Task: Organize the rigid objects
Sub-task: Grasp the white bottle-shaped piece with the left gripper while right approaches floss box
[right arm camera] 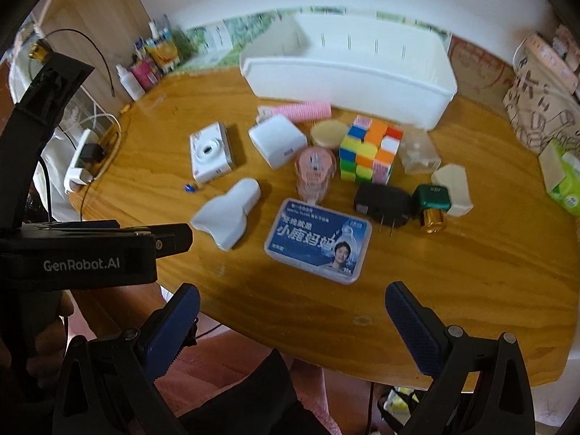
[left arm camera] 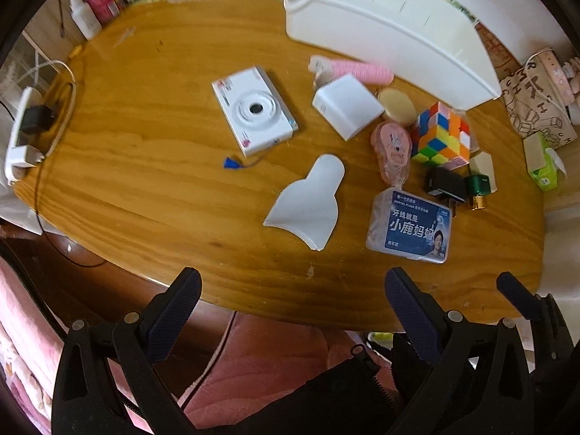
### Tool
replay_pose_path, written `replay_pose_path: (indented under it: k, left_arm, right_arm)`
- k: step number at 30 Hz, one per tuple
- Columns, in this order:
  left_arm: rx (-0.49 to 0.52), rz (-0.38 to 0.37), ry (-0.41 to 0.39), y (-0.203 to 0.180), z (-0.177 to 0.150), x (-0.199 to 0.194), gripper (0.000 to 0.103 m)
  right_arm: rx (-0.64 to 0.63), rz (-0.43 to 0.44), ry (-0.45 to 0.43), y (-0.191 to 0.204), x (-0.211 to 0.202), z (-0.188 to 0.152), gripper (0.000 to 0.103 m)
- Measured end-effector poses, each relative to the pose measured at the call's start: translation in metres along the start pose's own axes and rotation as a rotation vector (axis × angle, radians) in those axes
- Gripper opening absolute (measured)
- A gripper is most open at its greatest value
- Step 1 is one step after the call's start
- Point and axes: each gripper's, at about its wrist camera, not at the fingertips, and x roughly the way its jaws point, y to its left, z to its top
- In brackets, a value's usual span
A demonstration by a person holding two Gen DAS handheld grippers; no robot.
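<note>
**Both grippers wait at the near edge, bin at the back**

At the near rim of the wooden table (right arm camera: 453,253), the left gripper (left arm camera: 291,299) and the right gripper (right arm camera: 291,313) hang over the edge, each with its blue pads spread wide and nothing between them. A broad strip of bare wood lies between the fingertips and the nearest things, and the table's left half is mostly free apart from the white camera (left arm camera: 254,110).

The white bin (right arm camera: 348,79) stands at the far edge, its long axis running left to right; what can be seen of its inside holds nothing.

The loose things cluster just in front of the bin. The floss box (right arm camera: 319,244) lies flat and nearest, its long side slanting slightly across the table. The white scraper-shaped piece (right arm camera: 226,217) lies to its left, narrow end pointing away toward the camera, flared end toward the grippers. Behind sit the puzzle cube (right arm camera: 369,152), a black plug adapter (right arm camera: 382,201) with prongs facing the near edge, and a pink roller (right arm camera: 301,111) lying crosswise against the bin's front.
</note>
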Motion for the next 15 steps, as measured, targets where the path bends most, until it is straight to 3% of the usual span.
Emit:
replay_pose_path:
  k: [7, 15]
  left_arm:
    - [-0.005, -0.014, 0.116, -0.003, 0.017, 0.027, 0.101]
    - [-0.022, 0.030, 0.201, -0.002, 0.042, 0.049, 0.101]
  right_arm:
    - [0.040, -0.015, 0.110, -0.010, 0.031, 0.013, 0.102]
    - [0.073, -0.011, 0.225, -0.023, 0.061, 0.032, 0.102]
